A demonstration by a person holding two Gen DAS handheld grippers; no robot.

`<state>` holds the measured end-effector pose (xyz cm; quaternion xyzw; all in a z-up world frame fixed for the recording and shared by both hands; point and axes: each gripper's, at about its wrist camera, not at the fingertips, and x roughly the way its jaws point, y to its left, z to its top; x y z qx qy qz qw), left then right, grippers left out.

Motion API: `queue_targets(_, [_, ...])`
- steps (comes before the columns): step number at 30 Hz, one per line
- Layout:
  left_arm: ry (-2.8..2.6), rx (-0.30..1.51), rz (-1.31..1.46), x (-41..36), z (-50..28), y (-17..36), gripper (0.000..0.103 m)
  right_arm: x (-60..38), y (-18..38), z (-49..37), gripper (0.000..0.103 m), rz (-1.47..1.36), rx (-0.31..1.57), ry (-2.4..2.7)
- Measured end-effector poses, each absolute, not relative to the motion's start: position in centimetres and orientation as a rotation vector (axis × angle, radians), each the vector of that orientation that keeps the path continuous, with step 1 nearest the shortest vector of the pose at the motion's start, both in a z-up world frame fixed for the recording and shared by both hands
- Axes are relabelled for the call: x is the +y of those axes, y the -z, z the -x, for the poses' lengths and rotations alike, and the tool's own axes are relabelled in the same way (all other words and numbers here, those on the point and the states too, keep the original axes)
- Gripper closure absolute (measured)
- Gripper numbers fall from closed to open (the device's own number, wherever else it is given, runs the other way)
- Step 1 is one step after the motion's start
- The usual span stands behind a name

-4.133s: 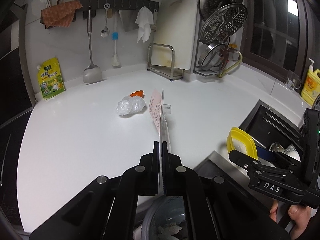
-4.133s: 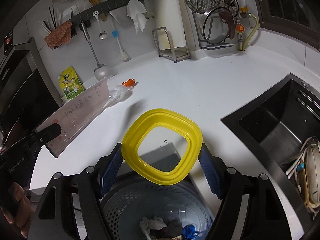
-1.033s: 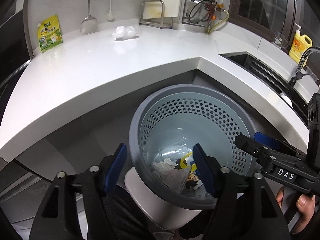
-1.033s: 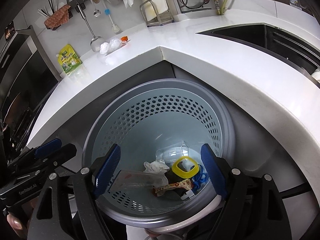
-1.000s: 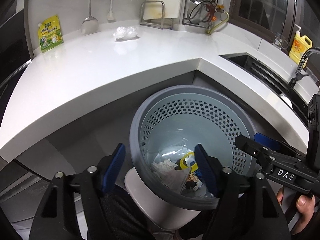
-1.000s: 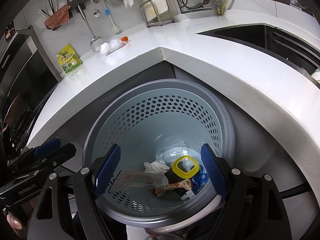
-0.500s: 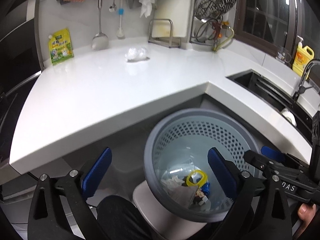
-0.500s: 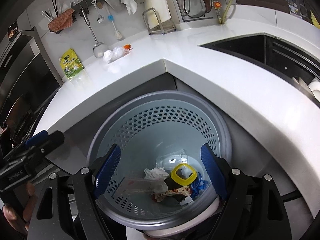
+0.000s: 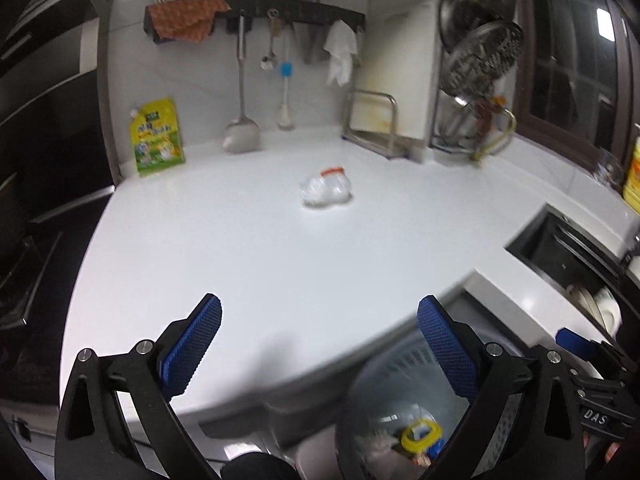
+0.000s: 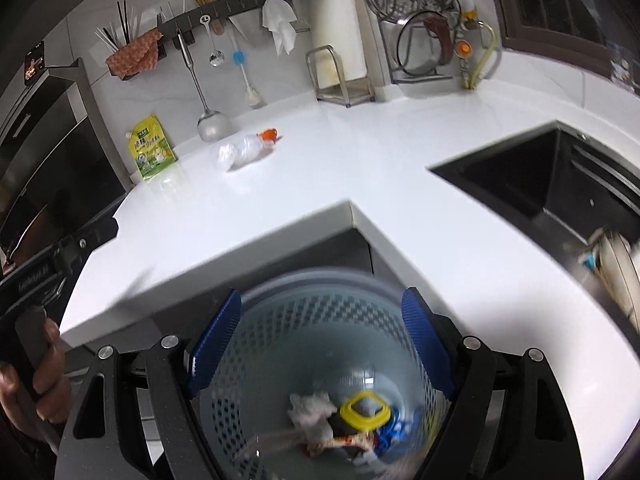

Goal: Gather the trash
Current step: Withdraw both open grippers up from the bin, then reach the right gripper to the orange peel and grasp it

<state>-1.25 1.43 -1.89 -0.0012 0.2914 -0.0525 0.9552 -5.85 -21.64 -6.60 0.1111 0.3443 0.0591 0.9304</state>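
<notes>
Having lifted away from the perforated waste basket since a second ago, both views now taking in far more of the white countertop. Left gripper tilting forward and down over the counter's near edge, jaws just having been opening, now standing spread wide with nothing between the blue pads. Right gripper angling down over the basket mouth, jaws likewise spread and empty, pads framing the basket rim without touching it. Hand gripping the left tool's handle at the left edge of the right wrist view.

Lying in the basket bottom: yellow ring lid, crumpled white tissue, other wrappers, blurred. Remaining on the countertop, well apart from both grippers: crumpled clear plastic bag with a small orange piece just beside it. Leaning at the back wall: green-yellow pouch.
</notes>
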Motion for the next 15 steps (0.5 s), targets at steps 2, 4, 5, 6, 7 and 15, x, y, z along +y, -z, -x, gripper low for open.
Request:
queue_targets(2, [0.083, 0.581, 0.005, 1.8, -0.5, 1.2, 0.006, -21.7, 6.1, 4.3, 0.024, -0.220, 0.709, -0.129])
queue_targets(4, [0.060, 0.575, 0.006, 2.1, -2.1, 0.7, 0.006, -21.6, 5.4, 2.5, 0.024, -0.198, 0.708, -0.141])
queue_targets(5, [0.053, 0.573, 0.007, 2.3, -2.9, 0.4, 0.006, -21.5, 4.9, 1.5, 0.024, -0.181, 0.706, -0.145])
queue_targets(6, [0.046, 0.570, 0.007, 2.5, -3.7, 0.2, 0.006, -21.5, 4.7, 0.9, 0.024, -0.169, 0.705, -0.150])
queue_targets(7, [0.041, 0.568, 0.006, 2.6, -4.3, 0.1, 0.006, -21.4, 4.4, -0.2, 0.024, -0.158, 0.703, -0.156])
queue_targets(15, [0.010, 0.581, -0.021, 2.9, -9.9, 0.0, 0.006, -20.2, 3.3, -8.0, 0.024, -0.144, 0.714, -0.190])
